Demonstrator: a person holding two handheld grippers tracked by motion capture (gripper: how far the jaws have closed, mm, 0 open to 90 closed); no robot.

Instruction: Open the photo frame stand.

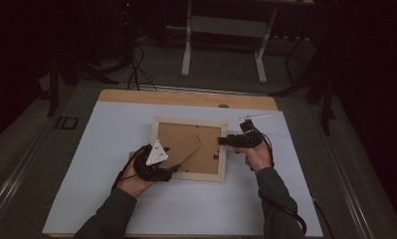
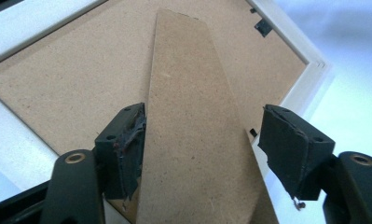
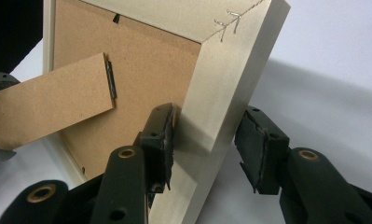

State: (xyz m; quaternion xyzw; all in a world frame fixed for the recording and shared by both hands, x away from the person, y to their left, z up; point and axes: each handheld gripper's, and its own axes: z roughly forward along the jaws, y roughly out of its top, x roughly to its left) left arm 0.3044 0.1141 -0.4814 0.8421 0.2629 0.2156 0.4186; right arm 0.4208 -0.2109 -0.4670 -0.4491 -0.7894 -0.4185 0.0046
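Frame: pale wooden picture frame (image 1: 188, 149), face down with its brown fibreboard back up, lying on the white table sheet (image 1: 96, 174).
Stand: brown fibreboard easel leg (image 2: 193, 130), hinged to the frame's back and lifted off it, pointing toward the frame's near left corner.
Left gripper (image 2: 200, 149): at the frame's near left corner, jaws apart on either side of the leg; one pad touches the leg's edge, the other is clear of it.
Right gripper (image 3: 207, 140): at the frame's right rail, jaws astride it; inner pad against the rail, outer pad off it.
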